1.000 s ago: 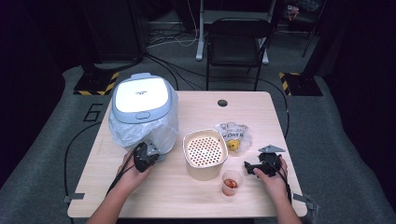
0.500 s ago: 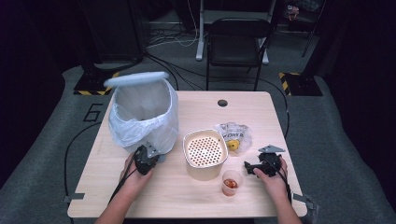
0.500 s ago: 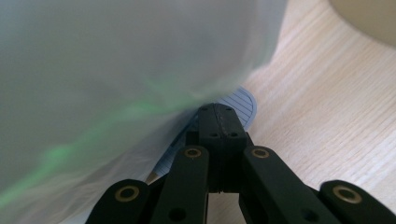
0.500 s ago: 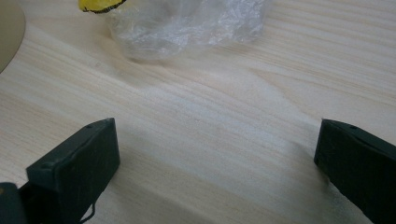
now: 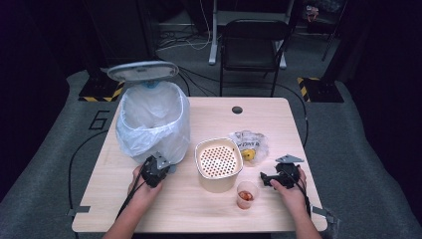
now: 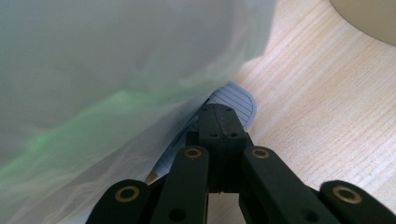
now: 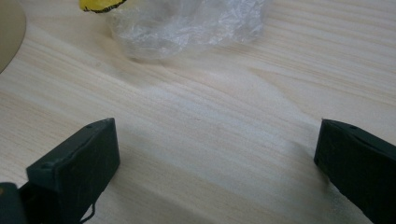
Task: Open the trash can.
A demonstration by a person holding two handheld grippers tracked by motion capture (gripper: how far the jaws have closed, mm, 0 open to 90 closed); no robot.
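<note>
Left tool [image 6: 218, 122], jaws shut with nothing between them, presses the ribbed pedal [image 6: 233, 100] at the foot of the bag-lined pedal bin [image 5: 153, 124] to prop its lid [image 5: 143, 70] up, while right tool [image 7: 217, 168] rests wide open on the table [image 5: 199, 209].

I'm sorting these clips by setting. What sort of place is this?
Probably a recording studio or lab rather than a home: the wooden table stands on grey floor matting amid dark surroundings, cables trail across the floor, hazard-striped blocks sit behind it, and a folding chair stands at its far side.
</note>
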